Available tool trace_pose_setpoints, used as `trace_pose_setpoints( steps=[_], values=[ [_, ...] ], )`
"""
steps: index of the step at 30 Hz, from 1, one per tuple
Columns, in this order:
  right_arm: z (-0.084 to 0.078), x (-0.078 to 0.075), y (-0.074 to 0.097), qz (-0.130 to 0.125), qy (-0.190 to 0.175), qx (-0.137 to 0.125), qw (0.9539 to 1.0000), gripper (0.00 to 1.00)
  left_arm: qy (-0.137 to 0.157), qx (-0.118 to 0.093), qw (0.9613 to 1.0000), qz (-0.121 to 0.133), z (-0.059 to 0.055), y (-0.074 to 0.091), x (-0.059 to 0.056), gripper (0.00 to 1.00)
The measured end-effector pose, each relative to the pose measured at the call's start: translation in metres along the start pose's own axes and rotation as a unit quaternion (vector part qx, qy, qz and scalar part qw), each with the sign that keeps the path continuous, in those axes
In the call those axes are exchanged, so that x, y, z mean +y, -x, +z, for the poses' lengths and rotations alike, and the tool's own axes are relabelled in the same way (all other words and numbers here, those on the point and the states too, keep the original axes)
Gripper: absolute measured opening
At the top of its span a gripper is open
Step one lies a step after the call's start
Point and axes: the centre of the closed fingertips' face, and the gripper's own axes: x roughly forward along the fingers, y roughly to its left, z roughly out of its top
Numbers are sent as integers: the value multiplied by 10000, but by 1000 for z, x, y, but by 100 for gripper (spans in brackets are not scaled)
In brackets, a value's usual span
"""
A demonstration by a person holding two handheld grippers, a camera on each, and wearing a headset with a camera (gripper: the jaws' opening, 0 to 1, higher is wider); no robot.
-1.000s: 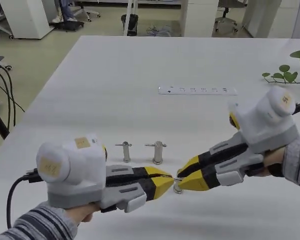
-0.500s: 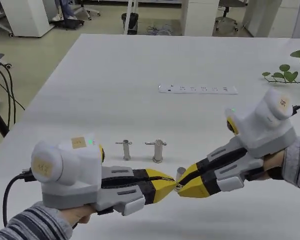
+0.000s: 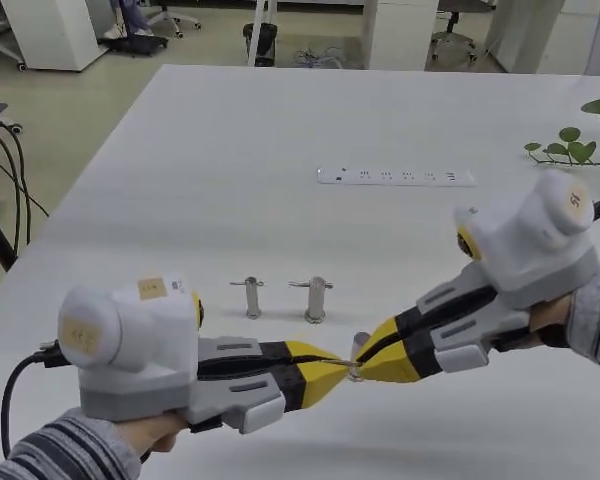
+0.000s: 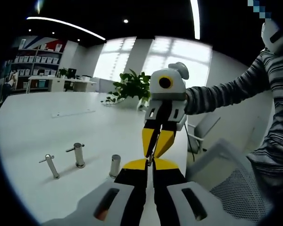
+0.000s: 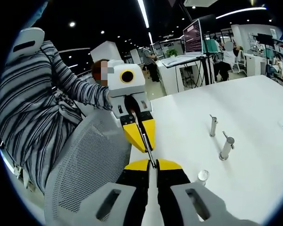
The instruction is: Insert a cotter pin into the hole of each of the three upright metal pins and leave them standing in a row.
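Two upright metal pins (image 3: 251,298) (image 3: 315,300) stand side by side on the white table (image 3: 280,150), each with a cotter pin through its top. A third, bare pin (image 3: 360,343) stands just behind the meeting jaw tips; it is also in the left gripper view (image 4: 115,165) and the right gripper view (image 5: 203,177). My left gripper (image 3: 342,368) and right gripper (image 3: 360,366) meet tip to tip, both shut. A thin cotter pin (image 5: 148,149) runs between the two sets of tips, and both grippers seem to pinch it.
A white power strip (image 3: 395,180) lies across the far middle of the table. A leafy plant (image 3: 585,140) trails at the right edge. A mesh office chair (image 5: 85,160) sits close behind the person. Desks and chairs stand beyond the table.
Both grippers have shifted slightly toward me, still tip to tip. The third pin's top, hidden behind the jaws a second ago, now shows above them.
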Motion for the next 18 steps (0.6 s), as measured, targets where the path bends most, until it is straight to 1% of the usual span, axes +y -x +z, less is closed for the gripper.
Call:
trace_pose_setpoints(
  steps=[1,3,6,9,13,18],
  values=[
    [1,1,1,10,59,0,10000,0,-65,54,10000,54,-2,0,2,0],
    [2,3,0,-24,219,43,9997,0,-80,61,9999,139,-2,0,5,0],
    [0,1,-1,-78,350,127,9993,0,-130,88,9997,162,-3,-1,6,1],
    [-2,0,-1,-86,371,145,9992,0,-172,134,9996,195,-4,-2,8,2],
    [-4,-1,-2,-100,414,153,9990,0,-187,132,9996,193,-4,-3,8,4],
    [-5,-7,1,-191,447,135,9987,0,-239,130,9994,234,-3,-5,9,10]
  ],
)
